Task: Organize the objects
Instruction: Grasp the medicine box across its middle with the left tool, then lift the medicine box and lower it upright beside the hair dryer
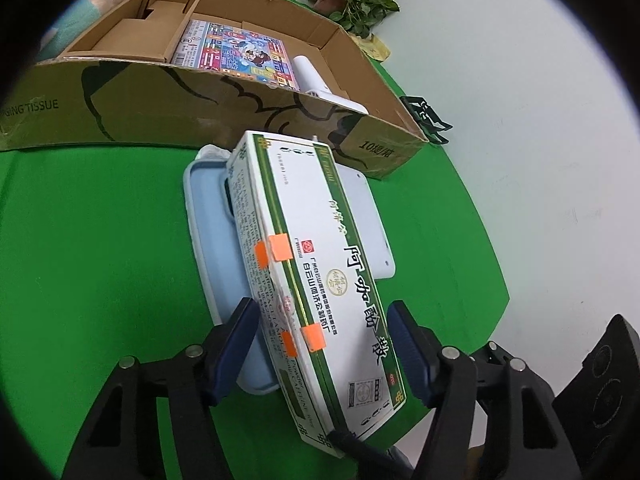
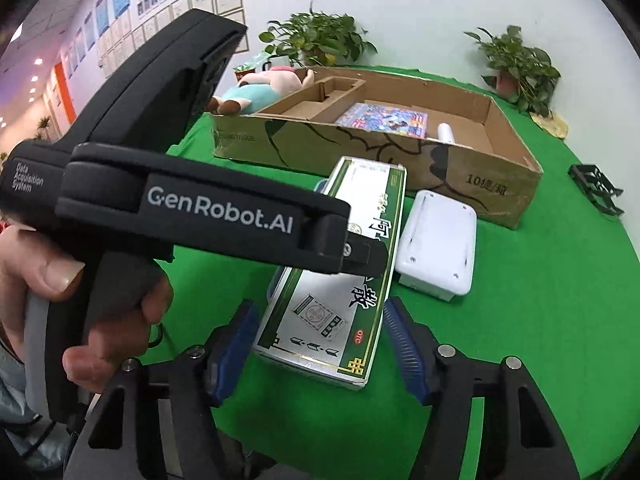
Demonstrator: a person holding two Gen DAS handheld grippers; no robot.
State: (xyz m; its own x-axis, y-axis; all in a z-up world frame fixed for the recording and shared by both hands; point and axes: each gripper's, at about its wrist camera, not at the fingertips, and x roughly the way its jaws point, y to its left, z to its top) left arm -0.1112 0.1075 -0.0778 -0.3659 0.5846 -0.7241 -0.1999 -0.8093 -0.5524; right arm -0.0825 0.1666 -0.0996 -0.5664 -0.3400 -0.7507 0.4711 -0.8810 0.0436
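Reaching from two sides, both claws go for the long green and white medicine box (image 1: 320, 280). It lies tilted on top of a pale blue tray (image 1: 208, 216) on the green bench (image 1: 100, 240), just in front of the big cardboard box (image 1: 168, 104).

The left claw (image 1: 324, 356) has its blue pads (image 1: 236, 344) on both long sides of the medicine box, near one end. They look pressed against it or very nearly so, so I think it is pinching the box. The right claw (image 2: 320, 344) sits at the near end of the same box. Its pads (image 2: 404, 344) are a little way off the sides, so it is still spread.

A hand (image 2: 60, 288) holds the handle of the left claw, which crosses over the box in the right view.

Two claws may be used because the box is long and would tip if held at one end only.

A white flat case (image 2: 436, 240) lies just beside the medicine box. Inside the cardboard box there is already a colourful book (image 1: 240, 52) and a white bottle (image 1: 316, 80), so the medicine box probably goes in there too.
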